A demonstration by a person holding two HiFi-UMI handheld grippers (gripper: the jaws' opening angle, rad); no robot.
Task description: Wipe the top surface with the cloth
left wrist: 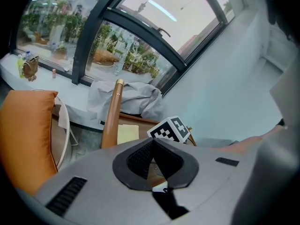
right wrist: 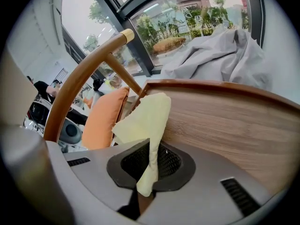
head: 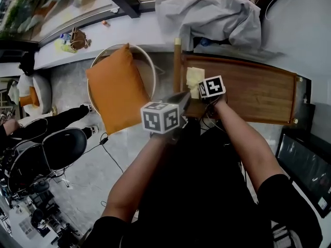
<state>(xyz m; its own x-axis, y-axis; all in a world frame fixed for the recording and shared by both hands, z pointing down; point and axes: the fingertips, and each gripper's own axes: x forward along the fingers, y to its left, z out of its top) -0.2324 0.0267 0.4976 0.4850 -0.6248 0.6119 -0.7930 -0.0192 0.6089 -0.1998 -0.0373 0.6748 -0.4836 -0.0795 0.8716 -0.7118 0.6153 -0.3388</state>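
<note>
- The right gripper [right wrist: 152, 153] is clenched on the yellow cloth [right wrist: 143, 118]; the pinched end sits between its jaws and the free end rises onto the left end of the wooden top surface [right wrist: 225, 121].
- The left gripper [left wrist: 153, 149] has its jaws pressed together on nothing, held just beside the right one, off the near left corner.
- Progress, as a judgement: the cloth is picked up and brought to the top, but the wipe looks barely begun, since nearly the whole board stretches bare to the right. No streak or damp track shows either way.
- Containers: none stands on the top. The nearest thing to one is the round chair [head: 146, 57] beside it, holding an orange cushion [head: 116, 87].
- A heap of grey fabric [head: 212, 14] lies behind the top's far edge, clear of the wood.
</note>
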